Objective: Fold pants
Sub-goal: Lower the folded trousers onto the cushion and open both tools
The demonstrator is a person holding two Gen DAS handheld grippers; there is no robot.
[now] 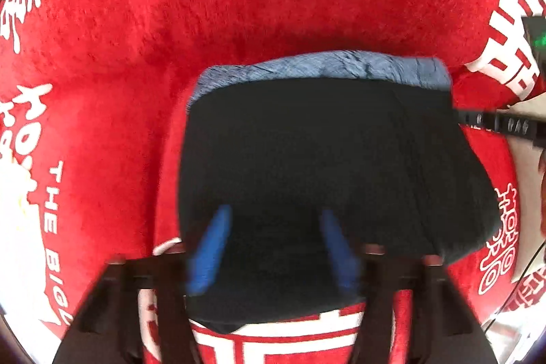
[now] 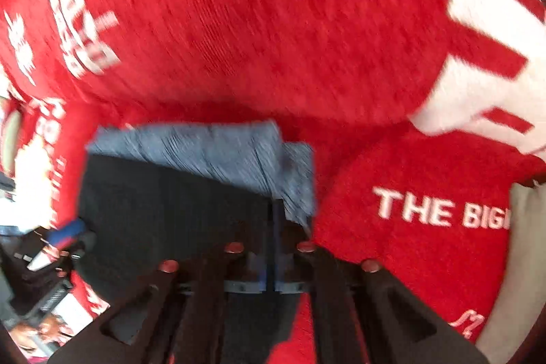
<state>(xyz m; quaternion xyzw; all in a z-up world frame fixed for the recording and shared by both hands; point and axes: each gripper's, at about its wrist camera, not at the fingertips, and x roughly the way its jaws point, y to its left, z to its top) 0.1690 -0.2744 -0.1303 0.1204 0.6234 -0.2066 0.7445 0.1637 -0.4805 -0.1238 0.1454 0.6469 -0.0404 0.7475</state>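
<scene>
The pants (image 1: 324, 166) are a folded dark stack with a blue-grey layer (image 1: 324, 65) showing along the far edge, lying on a red cloth (image 1: 239, 23). My left gripper (image 1: 273, 244) is open, its blue fingers (image 1: 211, 248) spread just above the near part of the dark fabric. In the right wrist view the pants (image 2: 170, 203) lie left of centre. My right gripper (image 2: 273, 244) is shut, its thin blue fingers pinching the right edge of the dark fabric. The left gripper's blue finger (image 2: 66, 232) shows at the left edge.
The red cloth (image 2: 273, 40) with white lettering covers the whole surface. A black cable or strap (image 1: 501, 123) crosses at the right. A grey-white patch (image 2: 522, 244) borders the cloth at the right edge. Clutter sits at lower left (image 2: 41, 295).
</scene>
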